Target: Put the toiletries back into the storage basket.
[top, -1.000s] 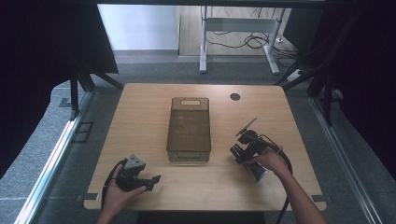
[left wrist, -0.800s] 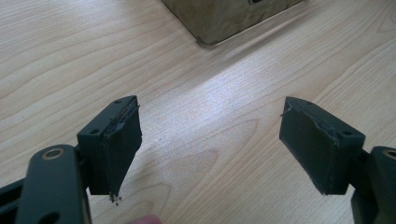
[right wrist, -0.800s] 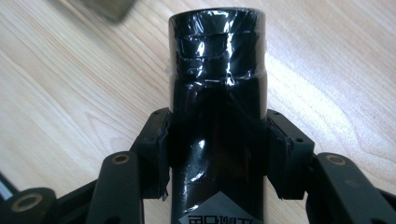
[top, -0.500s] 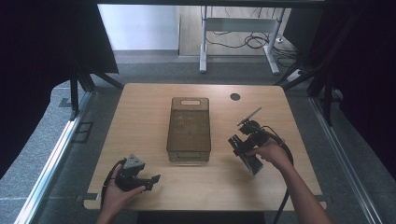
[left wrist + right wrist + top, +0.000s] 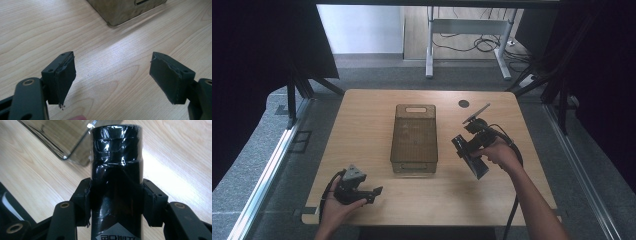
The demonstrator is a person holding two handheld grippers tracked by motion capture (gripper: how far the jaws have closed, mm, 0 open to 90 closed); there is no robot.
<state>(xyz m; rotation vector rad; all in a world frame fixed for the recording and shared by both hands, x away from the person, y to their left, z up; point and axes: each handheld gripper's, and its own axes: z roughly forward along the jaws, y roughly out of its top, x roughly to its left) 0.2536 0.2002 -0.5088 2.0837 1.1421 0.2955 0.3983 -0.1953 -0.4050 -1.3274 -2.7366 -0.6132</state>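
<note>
1. The left gripper [image 5: 374,191] lay near the table's [image 5: 362,125] front left corner, in the same place as a second before; in the left gripper view its jaws stood wide apart with only bare wood between them.
2. The smoky see-through bin [image 5: 414,137] sat mid-table as before, its long side running away from the person, the handle slot at the far end.
3. The right gripper [image 5: 467,150] had risen off the table since the earlier picture and shifted a little toward the far side, just to the right of the bin.
4. Its pads were clamped on a glossy black bottle [image 5: 116,170]; the right gripper view showed both pads [image 5: 150,202] pressing the bottle's sides below a ridged cap.
5. In the high view the bottle [image 5: 472,159] lay slanted, long axis running from the near right up to the far left, its upper end toward the bin's right wall.
6. Whether the cap end or the base pointed at the bin could not be told from above.
</note>
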